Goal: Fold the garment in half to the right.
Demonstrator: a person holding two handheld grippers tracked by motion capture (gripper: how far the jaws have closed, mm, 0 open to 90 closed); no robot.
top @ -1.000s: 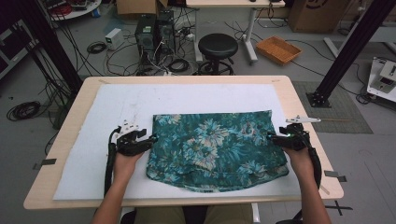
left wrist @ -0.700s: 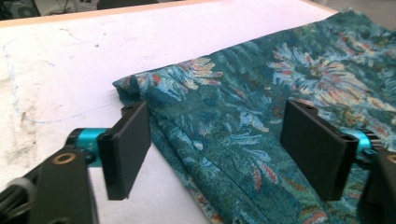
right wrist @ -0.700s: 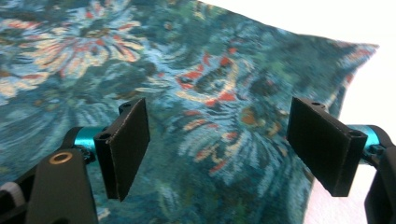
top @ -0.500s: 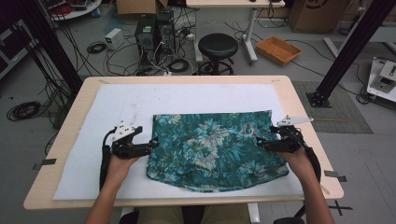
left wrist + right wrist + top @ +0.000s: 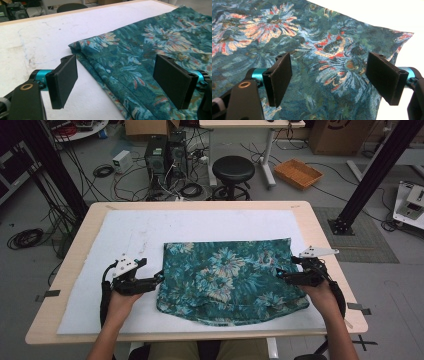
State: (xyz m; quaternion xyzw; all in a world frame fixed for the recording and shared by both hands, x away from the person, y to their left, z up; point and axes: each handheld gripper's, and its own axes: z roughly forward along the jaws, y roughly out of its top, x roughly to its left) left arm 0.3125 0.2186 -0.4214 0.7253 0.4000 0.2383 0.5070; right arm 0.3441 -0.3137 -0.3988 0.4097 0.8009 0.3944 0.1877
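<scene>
A teal floral cloth point(image 5: 230, 280) lies folded and flat on the white mat point(image 5: 150, 232). My left gripper point(image 5: 159, 279) lies low at the cloth's left edge. Its jaws have just been opening and now stand wide apart. In the left gripper view the cloth's edge point(image 5: 100, 67) runs below the left gripper point(image 5: 120, 82), and neither pad touches it. My right gripper point(image 5: 280, 274) reaches in over the cloth's right edge, and its jaws have also just been opening. In the right gripper view the right gripper point(image 5: 329, 80) hovers open over the flower print point(image 5: 329, 47).
The mat covers most of a wooden table point(image 5: 320, 235), with bare mat behind and to the left of the cloth. Beyond the far edge stand a black stool point(image 5: 233, 169), computer cases with loose cables point(image 5: 165, 157) and an orange basket point(image 5: 299, 172). Black frame posts point(image 5: 370, 175) rise at both sides.
Both grippers have opened their jaws at the cloth's side edges. The left hand has drawn back a little to the left. The cloth has stayed flat.
</scene>
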